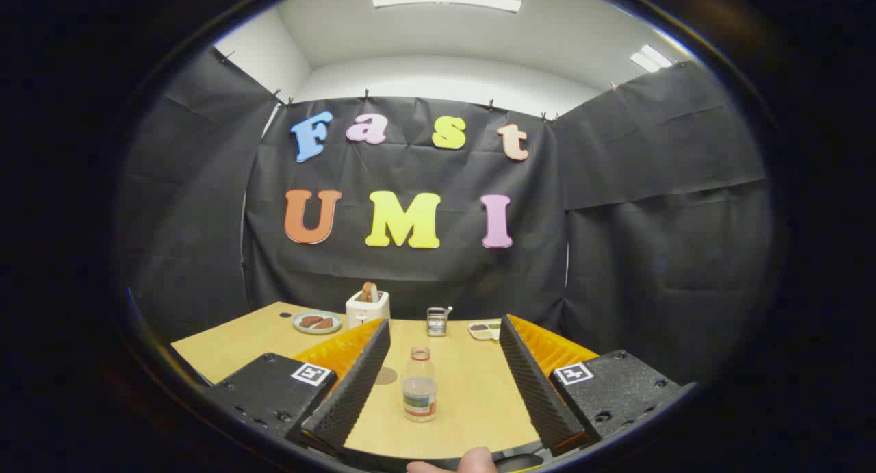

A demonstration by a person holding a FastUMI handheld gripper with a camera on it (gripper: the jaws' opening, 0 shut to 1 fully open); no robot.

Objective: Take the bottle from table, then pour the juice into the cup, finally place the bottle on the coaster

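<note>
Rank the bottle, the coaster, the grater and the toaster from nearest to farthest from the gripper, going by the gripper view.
Gripper open, fingers apart.
1. Bottle: upright on the table, between the fingers.
2. Coaster: just beyond the bottle, beside the left finger.
3. Grater: farther back, centre.
4. Toaster: at the far edge, left; close to the grater's depth.

The wooden bench [472, 398] is carrying a bottle [419, 385] at its centre, with a plate [316, 322] at eleven o'clock, a toaster [367, 307] and grater [436, 320] at twelve, and a tray [484, 330] at one.

No legible text on anything
</note>
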